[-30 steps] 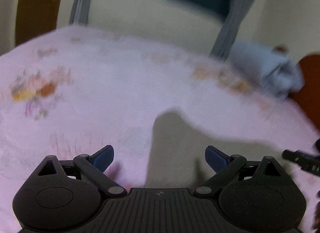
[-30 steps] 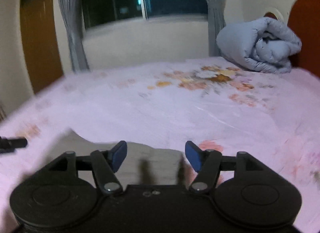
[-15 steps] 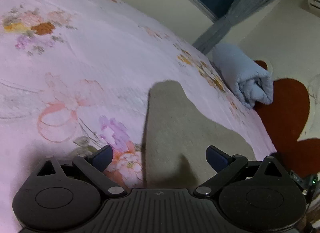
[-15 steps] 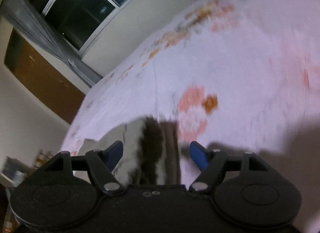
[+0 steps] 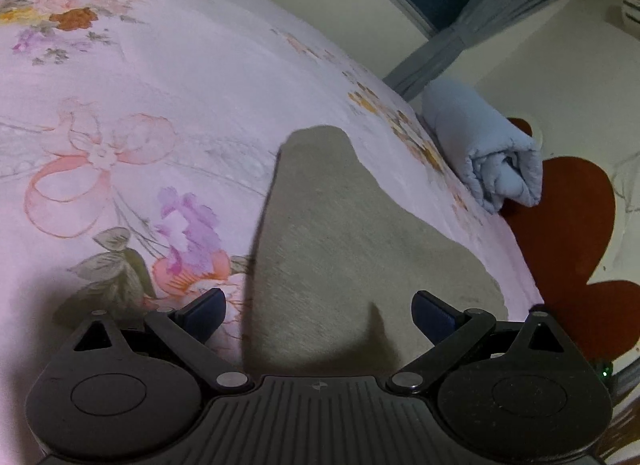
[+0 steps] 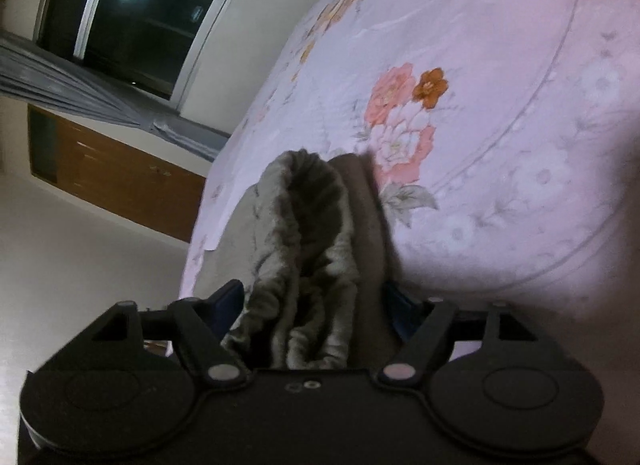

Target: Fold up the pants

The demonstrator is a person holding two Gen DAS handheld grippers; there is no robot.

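Grey-beige pants [image 5: 332, 249] lie flat on the pink floral bedsheet [image 5: 140, 77]. My left gripper [image 5: 316, 313] hovers low over their near end, open, its blue pads [image 5: 200, 311] standing wide with cloth below them. In the right wrist view the pants' gathered elastic waistband [image 6: 308, 233] stands bunched up between the fingers of my right gripper [image 6: 316, 301]. Its jaws are opening. The left pad [image 6: 230, 297] sits beside the cloth and the right pad is partly hidden behind it. I see no pinch on the fabric.
A rolled light-blue quilt [image 5: 492, 157] lies at the bed's far right by a red-brown headboard [image 5: 568, 233]. A dark window [image 6: 132, 13] with grey curtains [image 6: 60, 69] and a wooden cabinet [image 6: 112, 177] stand beyond the bed's edge.
Both grippers sank toward the bed and rolled. The right one came onto the waistband, which now stands between its wider jaws. The left one drew nearer to the pants.
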